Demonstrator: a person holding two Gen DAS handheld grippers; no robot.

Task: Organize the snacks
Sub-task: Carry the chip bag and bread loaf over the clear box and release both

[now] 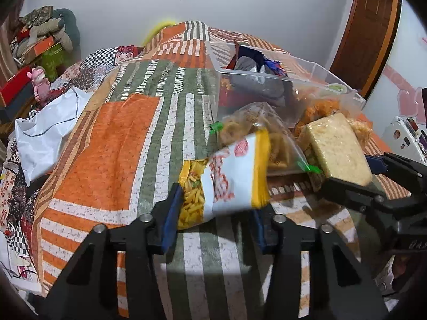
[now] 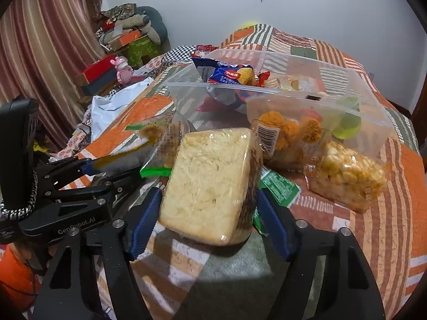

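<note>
Between our left gripper's [image 1: 213, 221] blue pads we pinch the yellow-and-white crisp packet [image 1: 226, 176]; our right gripper [image 2: 208, 221] clamps the pale wrapped cake block [image 2: 210, 184], both lifted (presumably bound for the clear plastic tub [image 2: 373, 112] just ahead).

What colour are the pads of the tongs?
Blue pads, best seen in the right wrist view.

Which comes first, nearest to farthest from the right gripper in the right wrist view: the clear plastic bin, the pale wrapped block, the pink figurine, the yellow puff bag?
1. Pale wrapped block, between the right gripper fingers.
2. Yellow puff bag, on the bedspread to the right.
3. Clear plastic bin, behind the loose snacks.
4. Pink figurine, far left beside the bed.
</note>
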